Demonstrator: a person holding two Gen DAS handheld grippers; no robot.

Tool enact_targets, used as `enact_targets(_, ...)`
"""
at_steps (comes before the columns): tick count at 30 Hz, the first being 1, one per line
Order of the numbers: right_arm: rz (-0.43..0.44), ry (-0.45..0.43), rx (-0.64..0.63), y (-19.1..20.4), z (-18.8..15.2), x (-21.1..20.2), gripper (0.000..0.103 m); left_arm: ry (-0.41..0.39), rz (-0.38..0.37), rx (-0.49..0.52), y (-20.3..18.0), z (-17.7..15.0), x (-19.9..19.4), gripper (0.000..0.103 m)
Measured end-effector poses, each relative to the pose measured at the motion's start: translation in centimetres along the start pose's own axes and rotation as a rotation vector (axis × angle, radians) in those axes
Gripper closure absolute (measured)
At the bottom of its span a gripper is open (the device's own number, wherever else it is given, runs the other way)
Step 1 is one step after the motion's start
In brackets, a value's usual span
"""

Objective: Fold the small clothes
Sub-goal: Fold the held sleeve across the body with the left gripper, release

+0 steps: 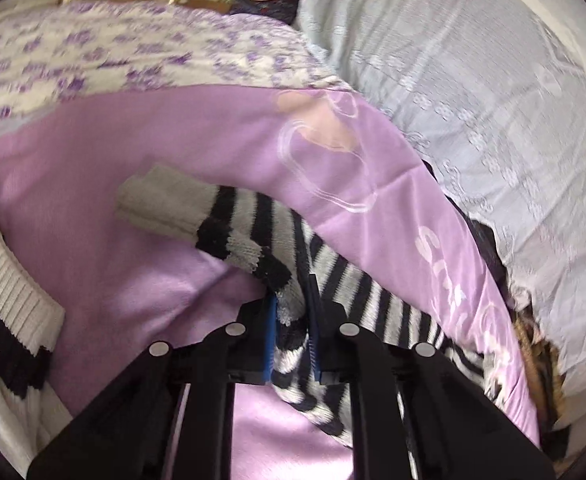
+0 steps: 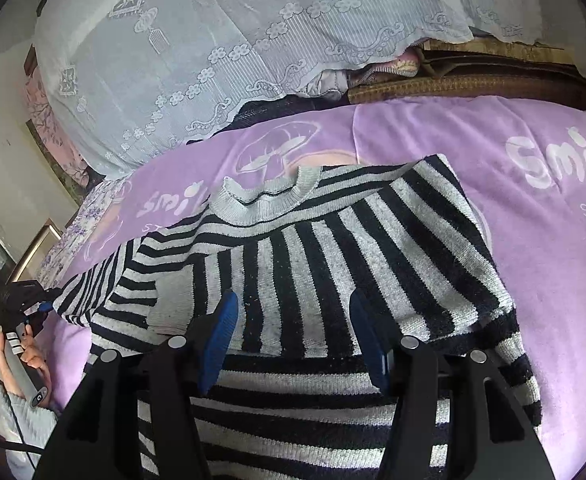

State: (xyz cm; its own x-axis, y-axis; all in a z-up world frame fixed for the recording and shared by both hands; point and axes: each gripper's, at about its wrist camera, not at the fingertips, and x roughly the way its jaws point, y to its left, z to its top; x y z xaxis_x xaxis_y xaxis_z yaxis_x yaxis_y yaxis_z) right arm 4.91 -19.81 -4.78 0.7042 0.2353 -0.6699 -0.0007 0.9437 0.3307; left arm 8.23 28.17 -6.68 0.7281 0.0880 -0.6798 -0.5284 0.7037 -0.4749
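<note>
A black-and-grey striped sweater [image 2: 321, 264] lies on a purple blanket [image 2: 553, 280], its right side folded over and its grey collar [image 2: 269, 196] toward the far side. My left gripper [image 1: 293, 312] is shut on the sweater's left sleeve [image 1: 253, 232], whose grey cuff [image 1: 157, 200] hangs forward over the blanket. In the right wrist view the left gripper [image 2: 43, 308] holds that sleeve lifted at the far left. My right gripper [image 2: 293, 320] is open just above the sweater's body, nothing between its blue pads [image 2: 221, 336].
A pale blue lace cover [image 2: 253, 40] drapes over a pile behind the blanket. A brown woven mat [image 2: 473, 84] lies at the back right. A white and black ribbed garment [image 1: 9, 288] lies at the left. A floral purple quilt [image 1: 133, 52] is beyond.
</note>
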Motion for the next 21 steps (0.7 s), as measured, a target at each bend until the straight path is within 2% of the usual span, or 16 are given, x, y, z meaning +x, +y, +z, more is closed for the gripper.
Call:
enact_targets(4, 0.013, 0.010, 0.005, 0.1, -0.1, 0.3, 0.043, -0.018, 0.006, 0.132, -2.7, -1.2, -0.8, 0.091)
enact_targets(10, 0.048, 0.035, 0.029, -0.1, -0.2, 0.9, 0.043, -0.023, -0.056, 0.283, -6.2, -3.4, -2.0, 0.091)
enact_targets(14, 0.081, 0.058, 0.060, -0.4, -0.3, 1.4, 0.042, -0.051, -0.068, 0.376, -8.6, -5.0, -3.2, 0.091)
enact_targets(21, 0.095, 0.060, 0.102, -1.3, -0.2, 1.4, 0.042, -0.037, -0.124, 0.448, -11.7, -7.3, -4.4, 0.091)
